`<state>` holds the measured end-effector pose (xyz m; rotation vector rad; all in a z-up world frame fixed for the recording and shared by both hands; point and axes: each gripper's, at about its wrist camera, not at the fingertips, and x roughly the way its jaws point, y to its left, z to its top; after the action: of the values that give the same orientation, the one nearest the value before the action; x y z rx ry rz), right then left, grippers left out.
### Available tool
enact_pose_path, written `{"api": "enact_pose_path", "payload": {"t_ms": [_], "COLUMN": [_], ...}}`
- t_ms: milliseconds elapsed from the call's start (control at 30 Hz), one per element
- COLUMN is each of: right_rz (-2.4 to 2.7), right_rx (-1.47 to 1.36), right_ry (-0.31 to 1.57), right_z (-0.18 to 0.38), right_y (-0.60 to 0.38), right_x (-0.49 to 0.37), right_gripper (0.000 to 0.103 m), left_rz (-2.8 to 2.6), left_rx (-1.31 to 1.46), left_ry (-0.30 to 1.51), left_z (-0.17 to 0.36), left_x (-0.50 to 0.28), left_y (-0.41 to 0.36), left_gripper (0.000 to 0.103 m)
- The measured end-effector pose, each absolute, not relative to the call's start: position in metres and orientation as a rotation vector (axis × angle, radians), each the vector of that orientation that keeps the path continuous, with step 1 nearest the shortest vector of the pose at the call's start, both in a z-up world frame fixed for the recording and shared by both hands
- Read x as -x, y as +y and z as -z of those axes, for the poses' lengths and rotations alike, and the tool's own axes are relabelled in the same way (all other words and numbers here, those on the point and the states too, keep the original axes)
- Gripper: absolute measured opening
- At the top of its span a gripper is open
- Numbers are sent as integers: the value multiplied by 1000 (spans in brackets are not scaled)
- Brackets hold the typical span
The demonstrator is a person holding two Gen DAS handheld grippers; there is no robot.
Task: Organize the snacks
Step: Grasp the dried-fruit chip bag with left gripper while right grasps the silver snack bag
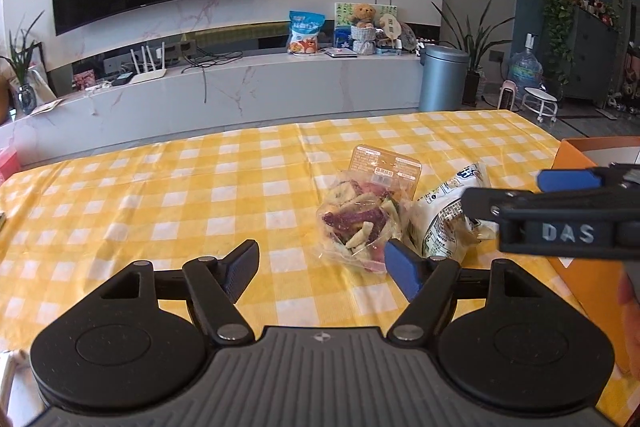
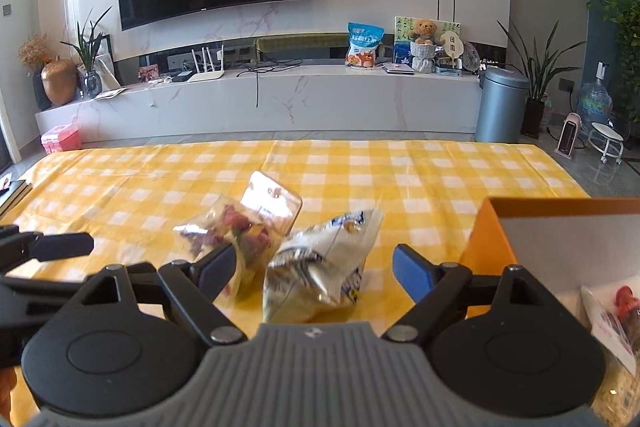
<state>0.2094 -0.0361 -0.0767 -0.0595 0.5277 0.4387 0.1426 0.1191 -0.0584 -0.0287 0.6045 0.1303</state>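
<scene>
Nearest the left wrist camera, the left gripper (image 1: pixel 324 267) hangs with its jaws spread and nothing between them, above the yellow checked tablecloth (image 1: pixel 160 187). Just beyond its blue finger, at 1 o'clock, lies a clear bag of vegetable chips (image 1: pixel 360 223), touching a white snack packet (image 1: pixel 444 219) at 2 o'clock. The right gripper (image 2: pixel 316 269) is also wide open, the white packet lying loose between its fingers. An orange box (image 2: pixel 486 239) stands at 3 o'clock.

chip bag (image 1: pixel 362 215) left of white bag (image 1: pixel 444 215) | box (image 2: pixel 560 243) right
</scene>
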Motion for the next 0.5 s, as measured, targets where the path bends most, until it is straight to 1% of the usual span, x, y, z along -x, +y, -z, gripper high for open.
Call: {"api": "enact_pose_path", "payload": {"t_ms": [133, 300, 333, 367, 500], "right_rz": [-430, -407, -404, -403, -416], "right_rx": [60, 46, 35, 23, -28], "right_ry": [540, 595, 610, 626, 671], "right_z": [82, 98, 102, 105, 115], "right_y": [-25, -16, -16, -16, -21], "right_x": [-225, -241, -244, -247, -253], "right_gripper": [86, 84, 80, 73, 58], "left_rz": [-121, -103, -97, -89, -51], "left_rx": [26, 18, 14, 12, 26], "left_ry": [609, 623, 624, 624, 613], "left_z": [61, 68, 69, 71, 74], "left_x": [-147, -159, -162, -165, -175], "left_y": [123, 127, 127, 127, 127], "left_gripper": [87, 87, 87, 87, 87]}}
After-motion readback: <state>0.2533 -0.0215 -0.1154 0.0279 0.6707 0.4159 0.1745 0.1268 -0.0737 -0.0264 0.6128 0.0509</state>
